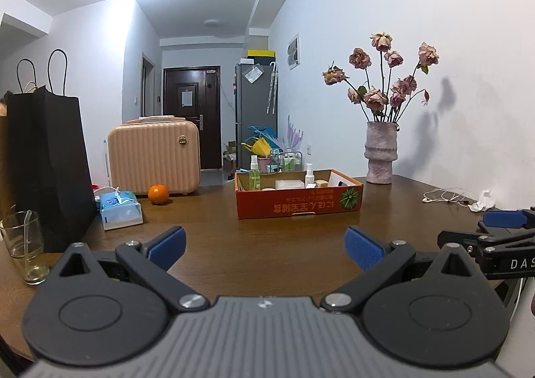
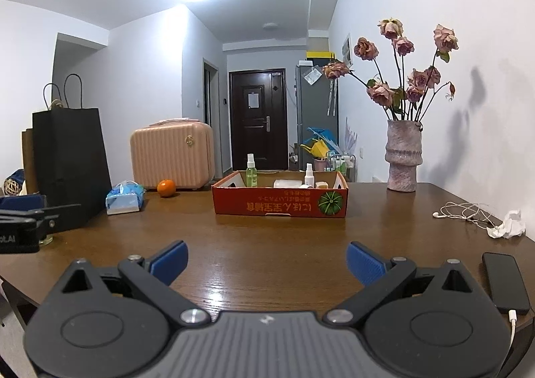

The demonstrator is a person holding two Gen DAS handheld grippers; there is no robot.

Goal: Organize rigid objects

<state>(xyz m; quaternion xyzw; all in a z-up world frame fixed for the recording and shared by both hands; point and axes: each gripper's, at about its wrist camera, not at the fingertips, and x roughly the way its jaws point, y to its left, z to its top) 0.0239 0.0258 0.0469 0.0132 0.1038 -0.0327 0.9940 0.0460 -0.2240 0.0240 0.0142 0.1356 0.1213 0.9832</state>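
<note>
Currently, both handheld grippers hover low over the dark brown wooden table, side by side and aimed the same way. The left gripper has its blue-padded fingers spread wide apart with nothing between them. The right gripper stands likewise, jaws fully apart and empty.

Straight ahead of both grippers, well beyond the fingertips, sits the shallow red cardboard box with a green pumpkin print. Upright inside it are a clear green spray bottle at its left end and a small white spray bottle further right; a flat white item and a small beige item lie between and beside them, too small to identify.

Ahead and to the left of the left gripper rest a round orange fruit, a blue-and-white tissue pack, a ribbed pink hard-shell case and a tall black paper bag with cord handles. An empty clear drinking glass stands just left of that gripper.

Right of the right gripper lies a black phone with a white cable plugged in. Further ahead on that side are tangled white earphones, crumpled white tissue and a textured pinkish vase of dried roses.
</note>
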